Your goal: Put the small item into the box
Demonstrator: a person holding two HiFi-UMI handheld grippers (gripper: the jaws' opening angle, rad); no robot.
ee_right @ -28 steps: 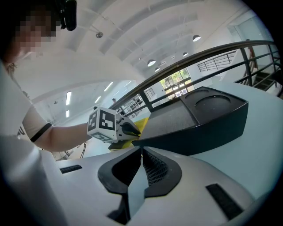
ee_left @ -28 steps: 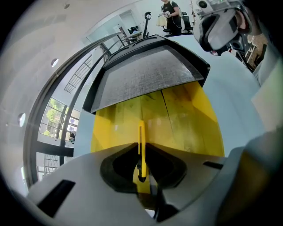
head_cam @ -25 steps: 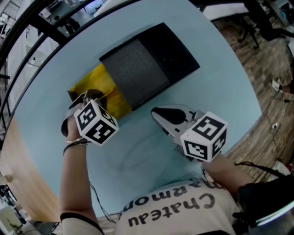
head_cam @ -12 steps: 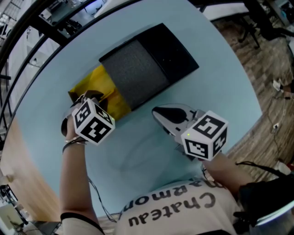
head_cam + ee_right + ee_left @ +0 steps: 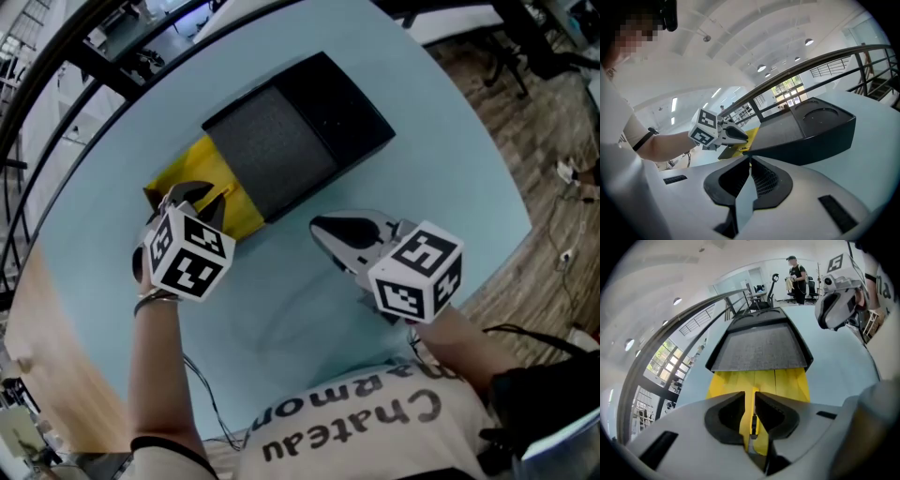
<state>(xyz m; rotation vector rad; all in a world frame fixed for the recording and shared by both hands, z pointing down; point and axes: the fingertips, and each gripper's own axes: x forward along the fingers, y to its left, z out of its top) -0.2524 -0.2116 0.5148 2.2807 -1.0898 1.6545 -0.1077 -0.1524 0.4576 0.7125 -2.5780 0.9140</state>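
A flat yellow packet (image 5: 208,180) lies on the table with its far end tucked under a black box (image 5: 342,108) that has a grey pad (image 5: 272,150) on top. My left gripper (image 5: 195,200) sits over the packet's near edge. In the left gripper view the packet (image 5: 787,380) reaches the box (image 5: 759,345), and the left gripper (image 5: 751,399) is shut on a raised fold of it. My right gripper (image 5: 325,231) rests right of the packet and short of the box, shut with nothing between its fingers. The right gripper view shows the right gripper (image 5: 749,161), the box (image 5: 811,126) and the left gripper (image 5: 740,137).
The round pale blue table (image 5: 450,187) has a wooden strip (image 5: 47,356) along its left edge. A dark railing (image 5: 56,56) curves behind it. A person (image 5: 796,277) stands far off in the left gripper view. A cable (image 5: 202,403) trails near the front edge.
The left gripper has shifted slightly toward the box while staying on the yellow packet. The right gripper has stayed where it was.
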